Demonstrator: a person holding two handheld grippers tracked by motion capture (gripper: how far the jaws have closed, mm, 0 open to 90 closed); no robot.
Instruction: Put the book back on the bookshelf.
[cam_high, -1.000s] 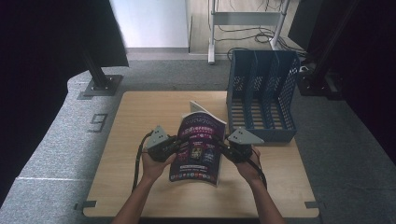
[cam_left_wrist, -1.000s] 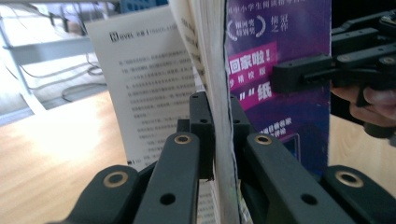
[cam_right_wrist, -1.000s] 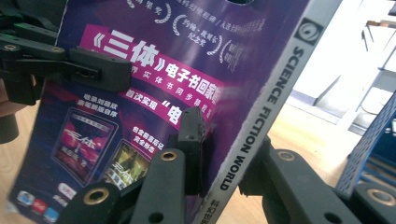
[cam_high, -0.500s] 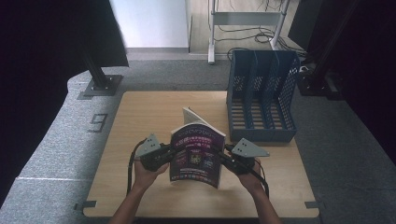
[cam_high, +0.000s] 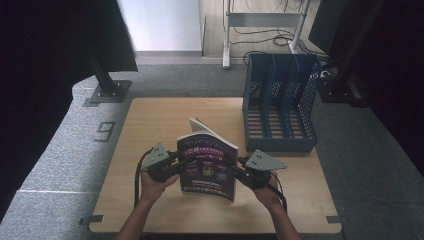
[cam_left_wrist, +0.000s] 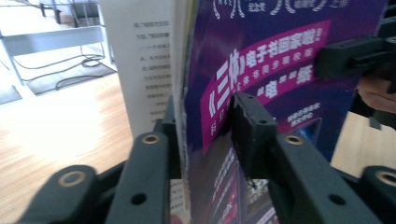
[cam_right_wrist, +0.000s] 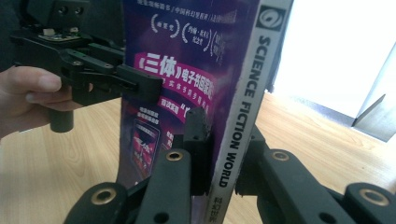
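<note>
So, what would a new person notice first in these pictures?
First, the purple magazine, held upright above the near middle of the wooden table, with a page fanned out behind it. The right gripper clamps its spine; the left gripper straddles its other edge and its jaws have just been opening. At the far right stands a blue file rack.

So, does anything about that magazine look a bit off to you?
A little. The magazine is held upright between the left hand-held gripper and the right hand-held gripper, but its pages have fanned apart at the top rear instead of staying flat. The blue file rack looks tidy.
</note>
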